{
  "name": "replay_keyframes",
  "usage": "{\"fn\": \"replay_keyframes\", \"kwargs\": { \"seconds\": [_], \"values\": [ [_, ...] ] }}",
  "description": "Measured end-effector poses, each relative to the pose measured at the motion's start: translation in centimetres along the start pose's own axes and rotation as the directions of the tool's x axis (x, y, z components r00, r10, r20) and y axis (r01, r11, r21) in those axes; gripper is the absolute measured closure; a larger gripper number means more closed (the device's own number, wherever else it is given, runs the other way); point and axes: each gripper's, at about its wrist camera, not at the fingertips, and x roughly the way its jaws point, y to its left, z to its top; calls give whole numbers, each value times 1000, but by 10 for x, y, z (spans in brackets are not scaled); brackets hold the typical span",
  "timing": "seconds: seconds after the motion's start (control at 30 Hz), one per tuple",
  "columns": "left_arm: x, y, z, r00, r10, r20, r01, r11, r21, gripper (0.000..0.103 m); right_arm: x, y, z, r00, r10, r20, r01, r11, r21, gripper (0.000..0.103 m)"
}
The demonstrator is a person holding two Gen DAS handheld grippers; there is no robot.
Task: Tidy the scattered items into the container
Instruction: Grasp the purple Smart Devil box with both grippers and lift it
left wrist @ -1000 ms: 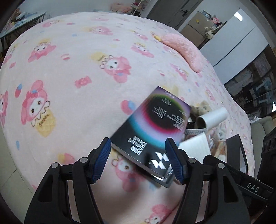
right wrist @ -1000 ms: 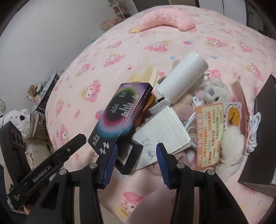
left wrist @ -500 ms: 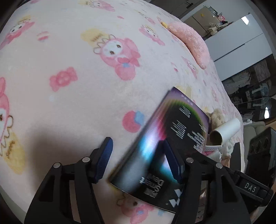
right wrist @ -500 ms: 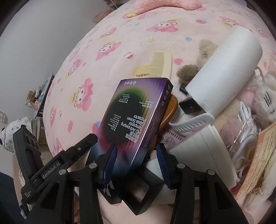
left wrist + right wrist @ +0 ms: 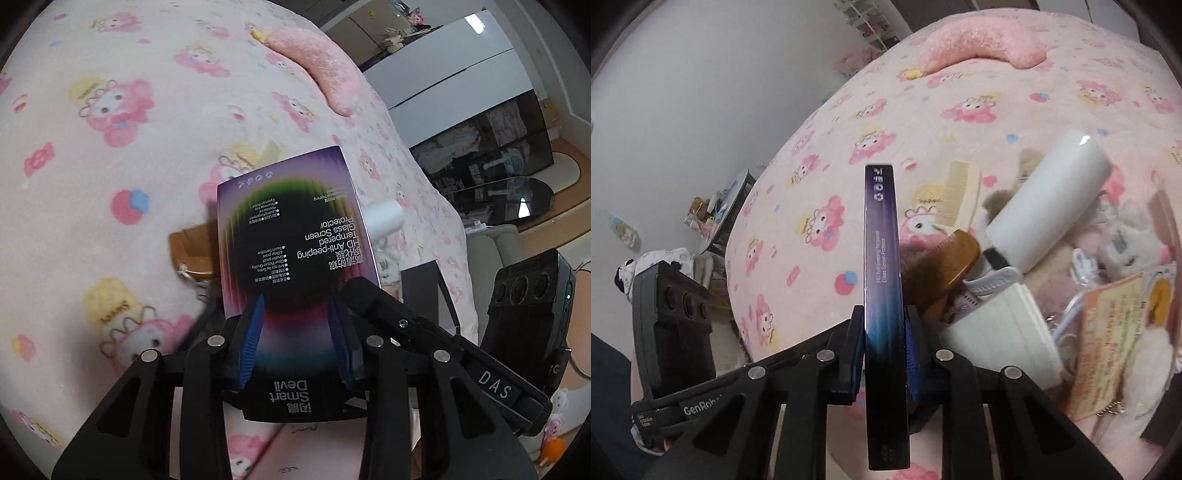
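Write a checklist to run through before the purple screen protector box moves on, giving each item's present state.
1. Right gripper holds the screen protector box firmly: ok. Its pads press on both faces.
2. Left gripper has let go of the box: cannot tell. Its pads are apart and lie over the box's printed face, but whether they touch it does not show.
3. Box is free of the brown comb: cannot tell. The comb sits close behind it.
4. Container is in sight and its path is open: cannot tell. No view shows it clearly.
5. Other items are tidied: not ok. The cream comb and white roll lie on the blanket.
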Motion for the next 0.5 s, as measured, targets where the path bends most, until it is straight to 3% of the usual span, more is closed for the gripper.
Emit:
{"fn": "replay_keyframes", "kwargs": {
  "seconds": [0.23, 0.4, 0.5],
  "values": [
    [3, -37, -9, 997, -76, 12, 76, 997, 23, 68, -47, -21, -5, 996, -33, 83, 31, 999, 32, 87],
    [11, -74, 0, 993, -120, -6, 120, 991, 56, 67, -83, -14, 4, 971, -121, 208, 127, 992, -12, 87],
    [9, -82, 1, 993, -114, 18, 112, 989, 93, 55, -103, -14, 3, 956, -168, 242, 190, 979, -72, 87]
  ]
}}
